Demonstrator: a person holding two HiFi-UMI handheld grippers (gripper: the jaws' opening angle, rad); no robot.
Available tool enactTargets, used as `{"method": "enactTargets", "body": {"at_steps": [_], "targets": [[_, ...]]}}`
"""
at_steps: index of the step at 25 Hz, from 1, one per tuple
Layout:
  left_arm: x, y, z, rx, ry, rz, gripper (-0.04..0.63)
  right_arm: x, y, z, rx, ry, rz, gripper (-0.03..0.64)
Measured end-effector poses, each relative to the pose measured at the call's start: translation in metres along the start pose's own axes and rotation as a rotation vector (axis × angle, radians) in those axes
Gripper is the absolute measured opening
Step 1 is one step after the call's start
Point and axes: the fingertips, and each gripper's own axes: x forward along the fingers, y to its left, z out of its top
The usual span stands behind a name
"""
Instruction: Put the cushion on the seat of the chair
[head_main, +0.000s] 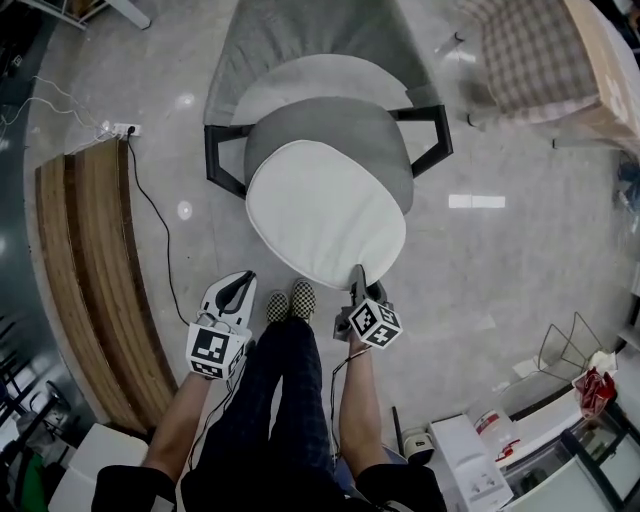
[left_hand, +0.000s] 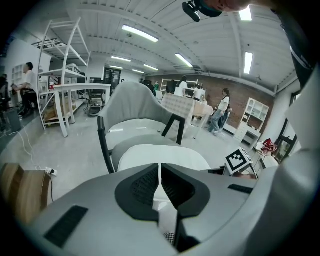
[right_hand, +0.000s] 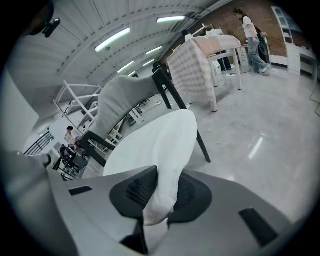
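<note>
Grey chair beneath white cushion; right gripper fingers tight on its edge, left gripper fingers together.

glossy grey floor: chair stood at centre; curved wooden piece laid at left; power strip with black cable trailed beside it; table draped in checked cloth stood at upper right; checkered shoes planted just before chair. grey seat: white cushion spread over it, near edge overhung past seat front.

Glossy pale floor; wooden bench, perhaps.
</note>
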Motion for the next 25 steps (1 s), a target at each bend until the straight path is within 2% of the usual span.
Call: {"method": "enactTargets", "body": {"at_steps": [10,25], "targets": [[0.026,0.001,-0.028,0.003,0.014,-0.021,0.031,0.016,-0.02,-0.014,0.017,-0.03,-0.002,0.08],[0.017,0.001,-0.032,0.0,0.009,-0.021,0.031,0.01,-0.017,-0.011,0.021,-0.051,0.008,0.097]]}}
